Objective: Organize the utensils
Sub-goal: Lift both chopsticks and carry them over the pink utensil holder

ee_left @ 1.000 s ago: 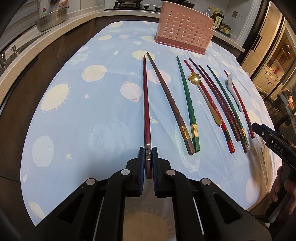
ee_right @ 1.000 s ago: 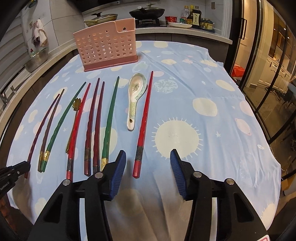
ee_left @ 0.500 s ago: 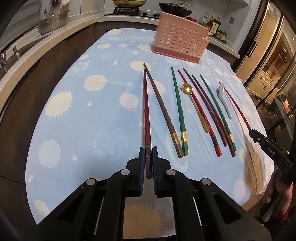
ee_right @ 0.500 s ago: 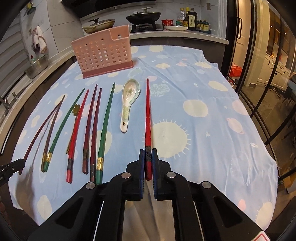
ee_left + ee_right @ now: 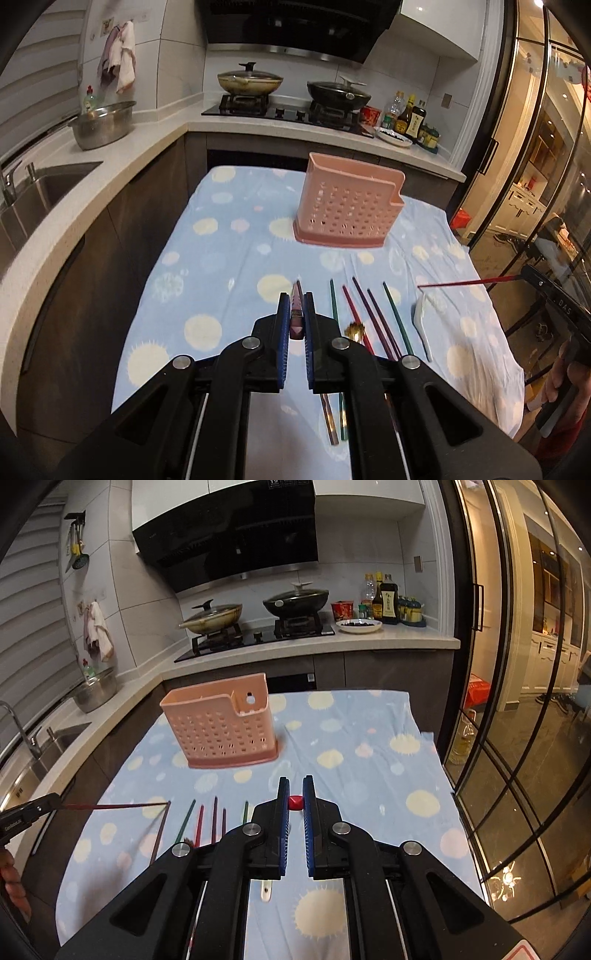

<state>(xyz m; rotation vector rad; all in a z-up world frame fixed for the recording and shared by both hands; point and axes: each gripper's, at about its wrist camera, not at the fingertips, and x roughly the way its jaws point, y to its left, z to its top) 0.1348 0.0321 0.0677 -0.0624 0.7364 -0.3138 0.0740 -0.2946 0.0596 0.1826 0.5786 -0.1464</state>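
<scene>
Claws [image 5: 296, 325] [image 5: 294, 805] each clamping one chopstick [image 5: 296, 314] [image 5: 295, 802], roughly six chopsticks [image 5: 373, 321] lying, one holder [image 5: 347, 206]

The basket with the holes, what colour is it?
Pink; the basket shows best in the right wrist view.

Right gripper [image 5: 295, 803] clamped on red chopstick [image 5: 295, 802], seemingly end-on, before pink basket [image 5: 221, 734].
</scene>
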